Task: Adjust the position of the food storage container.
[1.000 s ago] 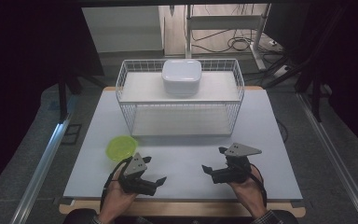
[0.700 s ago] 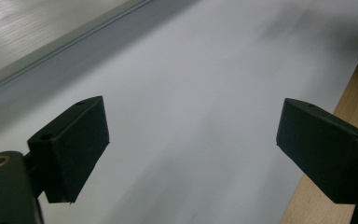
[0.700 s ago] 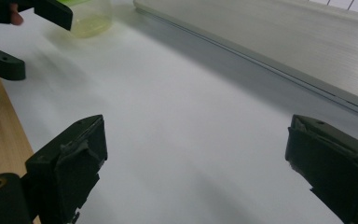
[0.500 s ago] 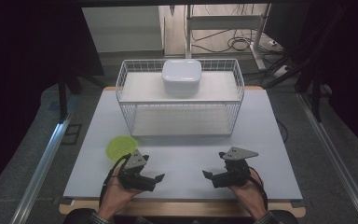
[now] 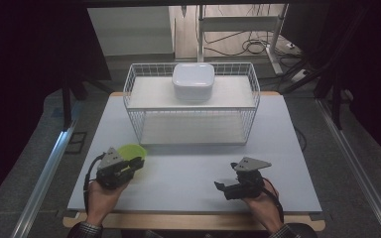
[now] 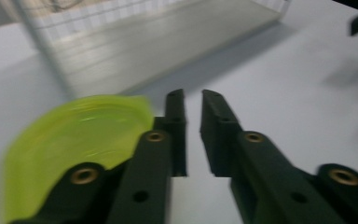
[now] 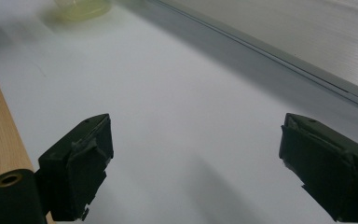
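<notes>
A lime-green shallow bowl [image 5: 130,150] lies on the white table [image 5: 193,173], left of centre. My left gripper [image 5: 138,161] rests at the bowl's near edge. In the left gripper view its jaws [image 6: 193,95] stand almost together with only a thin gap and nothing between them, and the green bowl [image 6: 74,140] lies just left of the left jaw. My right gripper [image 5: 220,189] hovers low over bare table at the front right. Its own view shows the right gripper [image 7: 196,126] wide open and empty, with the green bowl [image 7: 81,7] far off.
A white wire rack [image 5: 192,106] with two shelves stands at the back middle of the table. A white lidded box [image 5: 193,82] sits on its top shelf. A wooden strip [image 5: 188,221] edges the table front. Dark floor and metal rails flank both sides.
My left gripper has moved forward and left up to the green bowl. My right gripper has drawn back a little toward the table's front edge.
</notes>
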Tool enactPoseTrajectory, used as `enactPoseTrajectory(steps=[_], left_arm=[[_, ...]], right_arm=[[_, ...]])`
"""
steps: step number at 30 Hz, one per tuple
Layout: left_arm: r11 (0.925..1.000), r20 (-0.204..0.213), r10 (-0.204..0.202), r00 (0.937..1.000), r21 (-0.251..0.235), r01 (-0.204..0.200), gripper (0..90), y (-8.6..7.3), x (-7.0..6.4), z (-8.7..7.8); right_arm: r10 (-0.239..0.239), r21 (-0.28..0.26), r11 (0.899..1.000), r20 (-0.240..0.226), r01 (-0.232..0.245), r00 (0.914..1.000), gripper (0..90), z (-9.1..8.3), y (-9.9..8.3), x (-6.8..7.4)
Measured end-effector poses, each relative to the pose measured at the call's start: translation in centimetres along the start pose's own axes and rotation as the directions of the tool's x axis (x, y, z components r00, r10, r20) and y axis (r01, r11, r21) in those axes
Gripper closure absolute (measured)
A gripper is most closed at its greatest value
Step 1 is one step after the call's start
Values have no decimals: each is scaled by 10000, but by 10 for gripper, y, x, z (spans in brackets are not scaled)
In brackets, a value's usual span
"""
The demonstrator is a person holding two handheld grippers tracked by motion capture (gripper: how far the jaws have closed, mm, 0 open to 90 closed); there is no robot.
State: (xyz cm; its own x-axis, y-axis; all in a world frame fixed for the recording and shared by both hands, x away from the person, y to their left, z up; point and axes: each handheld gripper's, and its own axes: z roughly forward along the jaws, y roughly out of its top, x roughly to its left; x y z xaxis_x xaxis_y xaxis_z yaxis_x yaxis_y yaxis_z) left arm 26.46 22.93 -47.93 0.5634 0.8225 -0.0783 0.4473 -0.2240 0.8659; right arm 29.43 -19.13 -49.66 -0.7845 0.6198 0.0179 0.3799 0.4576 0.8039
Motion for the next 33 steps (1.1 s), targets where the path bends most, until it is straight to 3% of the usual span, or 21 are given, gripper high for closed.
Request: enactPoseTrajectory(steps=[2, 7, 9, 14, 20, 25, 33], left_arm=[[9994, -266, -315, 9992, -177, 310, 895, -2, 9, -7], [9977, -1071, -649, 9921, -255, 625, 898, -8, 30, -20], [9973, -1515, -732, 9857, -185, 712, 898, -12, 38, -22], [9905, -2099, -1356, 9683, -42, 1378, 898, -24, 61, -20], [9821, -2468, -1801, 9522, 91, 1881, 897, -33, 86, -11], [9769, -2319, -2018, 9516, 227, 2126, 897, -34, 96, 3], [9799, -2193, -1672, 9612, 704, 1865, 894, -31, 87, 16]], right_arm=[[-65, 64, 10000, -23, 65, 10000, 109, 1, 0, 1], [-184, 84, 9998, 1, 184, 9998, 112, 1, 0, 2], [-135, 100, 9999, 20, 134, 9999, 112, 1, 0, 1], [12, 96, 10000, 90, -13, 10000, 113, 0, 0, -1], [-12, 203, 9998, 77, 10, 10000, 114, 2, 0, -1], [-75, 238, 9997, 88, 73, 9999, 114, 3, 0, 0], [-93, 290, 9995, 71, 91, 9999, 114, 4, -1, 0]])
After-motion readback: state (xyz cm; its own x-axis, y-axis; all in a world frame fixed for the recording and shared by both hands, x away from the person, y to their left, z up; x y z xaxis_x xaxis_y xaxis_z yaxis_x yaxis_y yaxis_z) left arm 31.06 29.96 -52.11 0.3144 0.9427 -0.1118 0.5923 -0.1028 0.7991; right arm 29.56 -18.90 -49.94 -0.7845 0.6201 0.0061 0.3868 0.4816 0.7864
